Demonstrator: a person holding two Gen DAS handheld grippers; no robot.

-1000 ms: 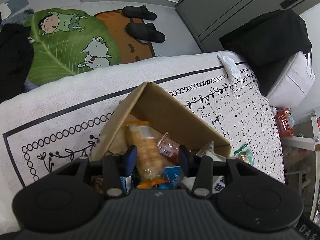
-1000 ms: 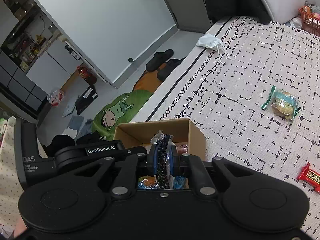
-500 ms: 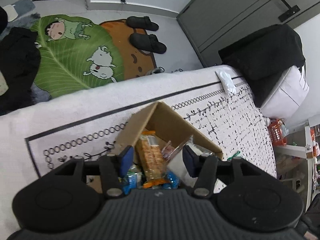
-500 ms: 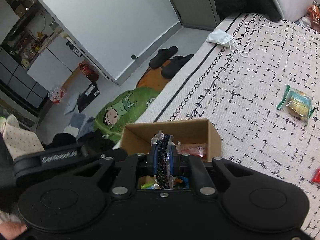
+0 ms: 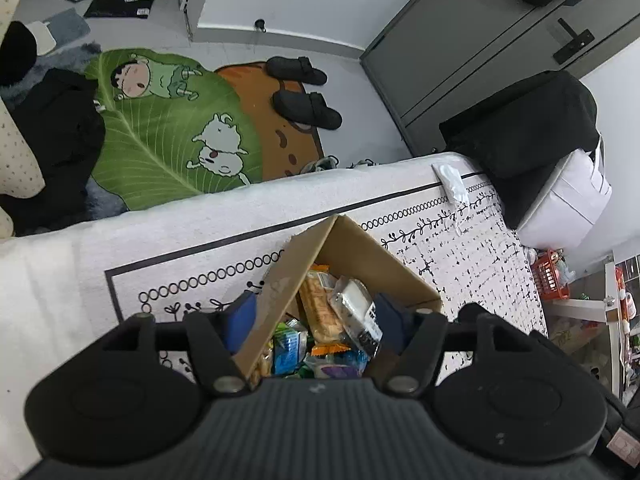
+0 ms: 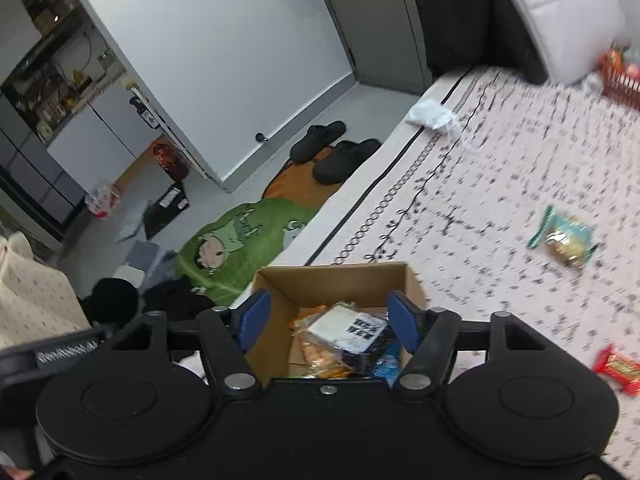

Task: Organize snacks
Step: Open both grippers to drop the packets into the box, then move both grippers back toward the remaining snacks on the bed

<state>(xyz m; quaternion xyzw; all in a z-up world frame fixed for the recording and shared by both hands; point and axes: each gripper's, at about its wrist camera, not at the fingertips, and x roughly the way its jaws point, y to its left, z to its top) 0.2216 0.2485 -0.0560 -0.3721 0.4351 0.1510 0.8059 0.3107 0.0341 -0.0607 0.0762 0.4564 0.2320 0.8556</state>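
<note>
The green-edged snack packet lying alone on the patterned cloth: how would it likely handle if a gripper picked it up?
The green-edged packet is a thin crimped wrapper, so probably light and crinkly. The pale lump inside looks like a biscuit or cake, likely crushable under a hard pinch. It lies flat on the cloth, so it should not roll.

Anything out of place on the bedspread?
Yes: a green-edged cookie packet and a red snack wrapper lie loose on the patterned bedspread, outside the brown cardboard box. A crumpled white face mask sits near its edge.

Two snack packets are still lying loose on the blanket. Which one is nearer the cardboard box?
The green-edged cookie packet on the blanket lies nearer the cardboard box; the red packet sits further out, at the picture's right edge.
</note>
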